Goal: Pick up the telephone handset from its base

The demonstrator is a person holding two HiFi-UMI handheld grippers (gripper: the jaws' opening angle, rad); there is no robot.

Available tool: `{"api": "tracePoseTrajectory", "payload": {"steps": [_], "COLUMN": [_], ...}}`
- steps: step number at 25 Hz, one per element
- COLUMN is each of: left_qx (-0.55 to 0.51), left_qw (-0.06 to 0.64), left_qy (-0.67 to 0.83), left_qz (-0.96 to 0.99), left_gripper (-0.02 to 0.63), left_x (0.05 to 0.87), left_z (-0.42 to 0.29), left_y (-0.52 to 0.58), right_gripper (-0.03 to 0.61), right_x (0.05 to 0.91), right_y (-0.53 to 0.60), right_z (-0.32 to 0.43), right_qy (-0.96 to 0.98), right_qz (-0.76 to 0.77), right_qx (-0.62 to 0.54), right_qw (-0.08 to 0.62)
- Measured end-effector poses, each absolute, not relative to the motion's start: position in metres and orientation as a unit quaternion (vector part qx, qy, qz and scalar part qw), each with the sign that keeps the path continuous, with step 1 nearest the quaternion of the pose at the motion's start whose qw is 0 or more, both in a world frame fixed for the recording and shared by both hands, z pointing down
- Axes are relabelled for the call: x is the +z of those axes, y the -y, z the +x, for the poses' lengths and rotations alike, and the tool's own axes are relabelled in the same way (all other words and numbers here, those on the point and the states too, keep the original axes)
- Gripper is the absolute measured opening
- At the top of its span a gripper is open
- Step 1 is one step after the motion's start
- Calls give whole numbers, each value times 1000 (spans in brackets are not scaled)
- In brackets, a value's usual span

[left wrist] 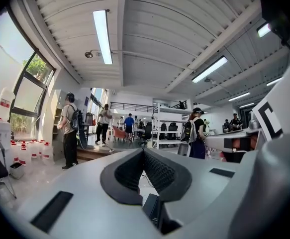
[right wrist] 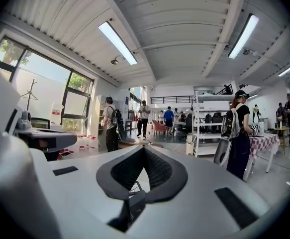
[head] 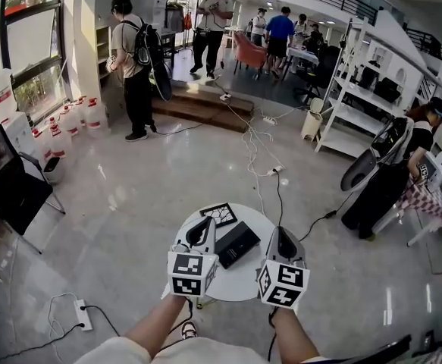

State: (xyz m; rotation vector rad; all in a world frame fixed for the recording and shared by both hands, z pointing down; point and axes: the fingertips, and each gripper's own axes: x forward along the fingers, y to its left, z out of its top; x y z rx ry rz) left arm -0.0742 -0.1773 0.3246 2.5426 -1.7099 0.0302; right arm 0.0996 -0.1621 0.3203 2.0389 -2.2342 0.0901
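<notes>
Because the shiny grey floor (head: 122,196) is so big and bare here, the person can stand right up close to the little round white table (head: 239,285). Other people are busy far off by the windows and shelves, well away from it. White wires (head: 260,146) trail across the floor toward the table.

On the table lies the black telephone (head: 236,243), near the middle, where either hand could get to it. From here it looks like one dark block, so I cannot pick out the handset from its base. I think the handset is sitting on the base, not lifted yet. A flat card with black lines (head: 218,214) lies just beside the phone, on its far side.

The person holds both tools out over the near part of the table, side by side and pointing level. The left gripper (head: 202,227) is just left of the phone. The right gripper (head: 282,237) is just right of it. So the phone sits between them.

Both claws are pressed together, dark pads touching, with nothing pinched in them. I think one must spread wide before it can grab the handset.
</notes>
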Motion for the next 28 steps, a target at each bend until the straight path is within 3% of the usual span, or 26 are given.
{"api": "tracePoseTrajectory", "payload": {"steps": [28], "left_qx": [21], "left_qw": [102], "left_qy": [512], "left_qz": [853], "left_gripper": [15], "left_x": [368], "left_z": [-75], "left_y": [297], "right_gripper": [25], "right_x": [348], "right_y": [245], "right_z": [119], "right_qy": [685], "right_qz": [721], "right_qx": [53], "right_qw": [87]}}
